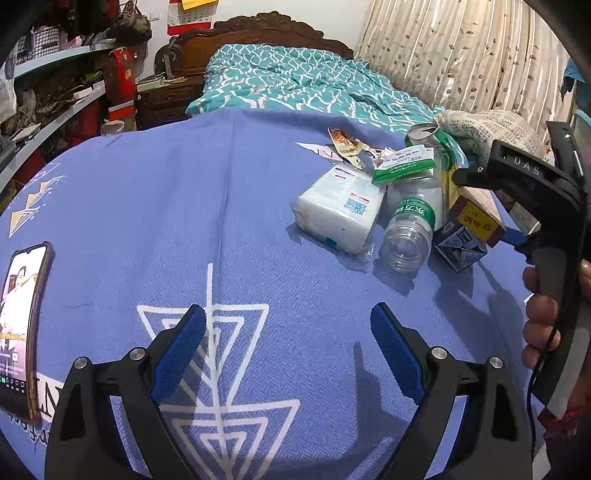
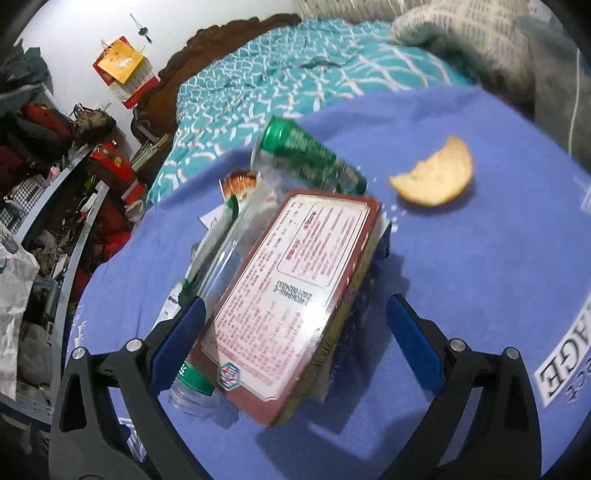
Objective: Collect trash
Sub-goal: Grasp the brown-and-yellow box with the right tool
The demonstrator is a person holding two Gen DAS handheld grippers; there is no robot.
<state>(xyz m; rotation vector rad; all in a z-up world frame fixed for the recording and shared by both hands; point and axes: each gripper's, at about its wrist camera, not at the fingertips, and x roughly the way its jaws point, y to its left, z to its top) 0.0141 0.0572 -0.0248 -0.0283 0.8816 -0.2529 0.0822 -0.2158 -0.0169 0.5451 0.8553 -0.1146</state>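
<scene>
- Surface: bed w/ blue blanket (image 1: 147,206); teal quilt (image 1: 295,85) behind, shelves (image 1: 55,110) at left, curtain (image 1: 461,55) at right.
- Trash pile (image 1: 399,199) lies on blanket, near right tongs (image 2: 295,339).
- Left tongs (image 1: 288,350): spread, nothing between.
- Right tongs: spread wide; box (image 2: 295,295) between, pads not pressing.

place: we are in a home bedroom | signs: we see a bed (image 1: 295,85) with carved wooden headboard (image 1: 258,29), floral curtains (image 1: 461,55), cluttered shelves (image 1: 55,96), wall calendar (image 1: 188,14)
</scene>
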